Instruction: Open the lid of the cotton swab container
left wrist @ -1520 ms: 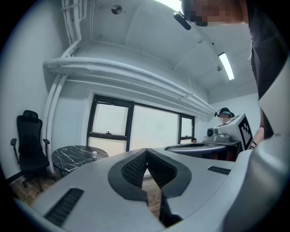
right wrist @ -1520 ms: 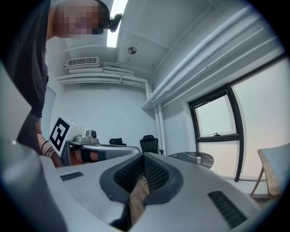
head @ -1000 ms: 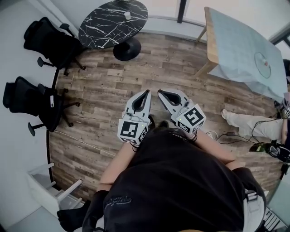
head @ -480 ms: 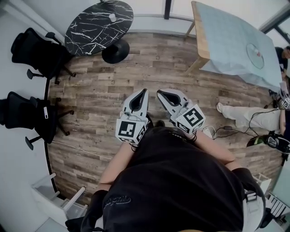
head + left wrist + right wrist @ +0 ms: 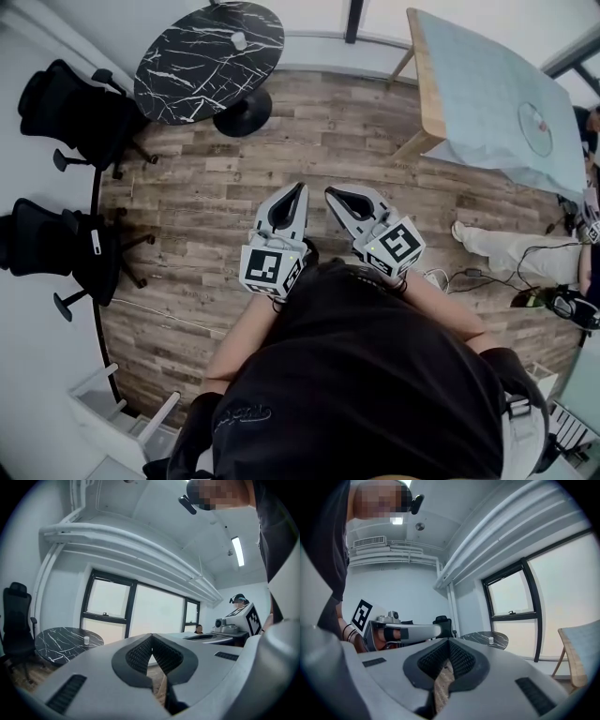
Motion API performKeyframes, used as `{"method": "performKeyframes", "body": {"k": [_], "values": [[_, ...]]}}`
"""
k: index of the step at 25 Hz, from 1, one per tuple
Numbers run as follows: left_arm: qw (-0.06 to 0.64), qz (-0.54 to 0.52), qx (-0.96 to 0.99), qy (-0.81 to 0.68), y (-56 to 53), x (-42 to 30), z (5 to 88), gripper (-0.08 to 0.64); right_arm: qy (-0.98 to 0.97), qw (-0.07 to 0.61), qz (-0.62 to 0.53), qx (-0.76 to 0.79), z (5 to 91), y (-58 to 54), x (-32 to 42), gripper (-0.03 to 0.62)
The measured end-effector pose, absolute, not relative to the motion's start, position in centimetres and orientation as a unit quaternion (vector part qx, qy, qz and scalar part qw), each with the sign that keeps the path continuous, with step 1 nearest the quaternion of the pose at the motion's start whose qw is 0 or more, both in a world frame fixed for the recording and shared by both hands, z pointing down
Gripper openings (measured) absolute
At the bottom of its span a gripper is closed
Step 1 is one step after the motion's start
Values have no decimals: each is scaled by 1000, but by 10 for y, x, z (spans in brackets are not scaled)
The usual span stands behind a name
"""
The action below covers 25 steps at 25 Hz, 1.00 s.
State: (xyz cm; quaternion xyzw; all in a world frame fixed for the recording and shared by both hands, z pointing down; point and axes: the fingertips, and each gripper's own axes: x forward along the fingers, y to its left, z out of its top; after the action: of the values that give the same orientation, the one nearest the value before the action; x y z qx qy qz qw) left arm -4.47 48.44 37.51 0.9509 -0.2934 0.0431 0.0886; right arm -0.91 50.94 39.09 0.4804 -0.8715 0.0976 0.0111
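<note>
Two closed, empty claws, left claw [image 5: 301,188] and right claw [image 5: 330,191], above plank floor [image 5: 202,192], marble table [image 5: 202,56] beyond.

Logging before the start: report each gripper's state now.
Left gripper: closed, holding nothing.
Right gripper: closed, holding nothing.

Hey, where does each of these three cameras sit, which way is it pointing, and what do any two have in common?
Head view: on the person's head, looking steeply down at the floor; shirt, left gripper and right gripper show.
Left gripper view: on that gripper, looking about level along its shut jaws toward the windows; shirt at right.
Right gripper view: same on its gripper, jaws shut, facing windows; shirt at left.
Shared: all three show the round table; each gripper view shows the other gripper.
</note>
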Motion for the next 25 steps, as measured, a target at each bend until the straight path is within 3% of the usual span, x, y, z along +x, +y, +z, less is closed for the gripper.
{"method": "performKeyframes", "body": {"k": [14, 25], "values": [[66, 30, 956, -284, 333, -96, 343, 12, -872, 10, 68, 485, 360, 358, -64, 23], [69, 28, 958, -277, 283, -132, 347, 12, -874, 12, 65, 482, 359, 305, -102, 22]]}}
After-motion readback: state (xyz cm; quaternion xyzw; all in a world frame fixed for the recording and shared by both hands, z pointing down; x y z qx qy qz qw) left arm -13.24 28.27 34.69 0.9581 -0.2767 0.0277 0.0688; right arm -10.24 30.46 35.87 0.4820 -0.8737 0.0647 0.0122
